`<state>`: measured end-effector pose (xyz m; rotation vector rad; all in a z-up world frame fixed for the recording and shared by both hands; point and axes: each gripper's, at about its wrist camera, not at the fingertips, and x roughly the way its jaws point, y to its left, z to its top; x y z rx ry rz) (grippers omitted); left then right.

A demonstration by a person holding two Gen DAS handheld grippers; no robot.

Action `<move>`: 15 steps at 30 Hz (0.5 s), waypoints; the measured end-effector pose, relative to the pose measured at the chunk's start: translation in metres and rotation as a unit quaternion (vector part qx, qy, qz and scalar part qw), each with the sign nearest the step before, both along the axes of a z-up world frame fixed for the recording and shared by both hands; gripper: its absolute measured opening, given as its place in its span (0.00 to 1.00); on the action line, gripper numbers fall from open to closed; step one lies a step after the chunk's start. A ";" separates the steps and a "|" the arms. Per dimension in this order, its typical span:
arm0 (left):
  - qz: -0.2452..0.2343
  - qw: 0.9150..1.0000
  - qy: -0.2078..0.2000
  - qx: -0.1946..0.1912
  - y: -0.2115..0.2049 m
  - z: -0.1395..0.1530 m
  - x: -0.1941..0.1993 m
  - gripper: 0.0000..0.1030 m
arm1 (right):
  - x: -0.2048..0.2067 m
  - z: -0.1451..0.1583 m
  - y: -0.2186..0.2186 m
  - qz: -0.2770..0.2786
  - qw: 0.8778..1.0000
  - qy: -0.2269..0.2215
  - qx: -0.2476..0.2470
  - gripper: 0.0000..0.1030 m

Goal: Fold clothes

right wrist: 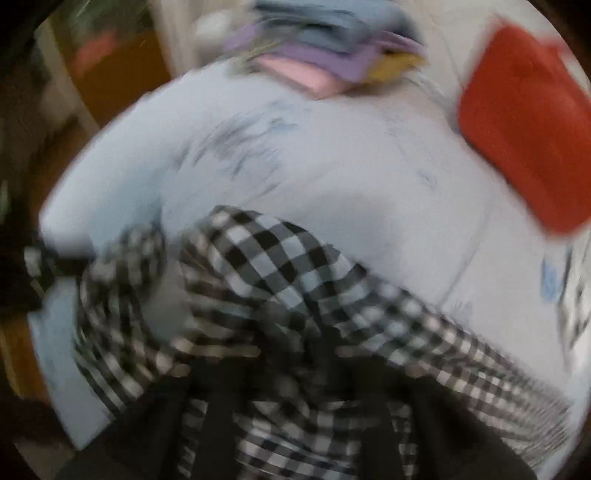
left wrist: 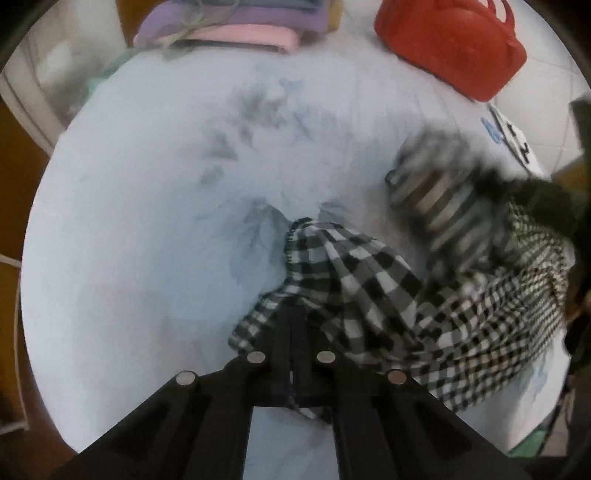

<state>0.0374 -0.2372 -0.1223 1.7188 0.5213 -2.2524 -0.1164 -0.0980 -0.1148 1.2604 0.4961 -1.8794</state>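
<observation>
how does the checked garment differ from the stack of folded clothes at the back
The checked garment is black-and-white gingham; the stack of folded clothes is plain pastel: purple, pink, blue.
The checked garment lies crumpled and spread across the near side of the pale blue table cover; the stack is flat, neat layers at the far edge.
The left gripper is shut on the garment's edge; nothing touches the stack.
Both rest on the same cover.

The black left gripper [left wrist: 291, 325] is closed on the black-and-white checked cloth garment [left wrist: 369, 280], over the pale blue table cover [left wrist: 147, 221].
</observation>
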 end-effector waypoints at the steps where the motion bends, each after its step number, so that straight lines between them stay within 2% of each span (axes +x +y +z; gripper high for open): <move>1: -0.002 1.000 0.000 -0.005 0.000 0.001 -0.002 0.00 | -0.016 0.010 0.015 -0.039 0.998 -0.009 -0.040 0.08; 2: -0.002 1.000 -0.002 -0.010 -0.002 0.001 -0.003 0.00 | -0.031 0.021 0.030 -0.078 0.994 -0.016 -0.080 0.08; 4: 0.002 1.000 -0.013 -0.029 -0.008 0.002 -0.006 0.00 | -0.064 0.034 0.066 -0.150 0.976 -0.049 -0.150 0.08; 5: 0.006 0.999 -0.015 -0.029 -0.012 0.003 -0.007 0.00 | -0.080 0.034 0.082 -0.171 0.968 -0.079 -0.165 0.09; 6: 0.008 1.000 -0.012 -0.022 -0.015 0.006 -0.009 0.00 | -0.088 0.032 0.089 -0.176 0.966 -0.095 -0.164 0.09; 7: 0.009 1.000 -0.004 -0.011 -0.018 0.011 -0.010 0.02 | -0.089 0.032 0.096 -0.178 0.968 -0.092 -0.151 0.13; 8: 0.008 1.000 0.005 -0.004 -0.020 0.018 -0.013 0.11 | -0.088 0.032 0.102 -0.180 0.970 -0.086 -0.137 0.30; 9: 0.007 1.000 0.020 -0.003 -0.020 0.027 -0.017 0.18 | -0.088 0.032 0.109 -0.181 0.973 -0.080 -0.122 0.58; 11: 0.002 0.998 0.056 -0.006 -0.018 0.050 -0.030 0.64 | -0.080 0.039 0.137 -0.198 0.969 -0.065 -0.133 0.78; 13: -0.010 0.996 0.083 -0.013 -0.011 0.065 -0.051 0.78 | -0.075 0.045 0.180 -0.239 0.957 -0.061 -0.152 0.78; 15: -0.027 0.994 0.103 -0.018 -0.002 0.077 -0.078 0.78 | -0.069 0.050 0.229 -0.285 0.941 -0.057 -0.172 0.78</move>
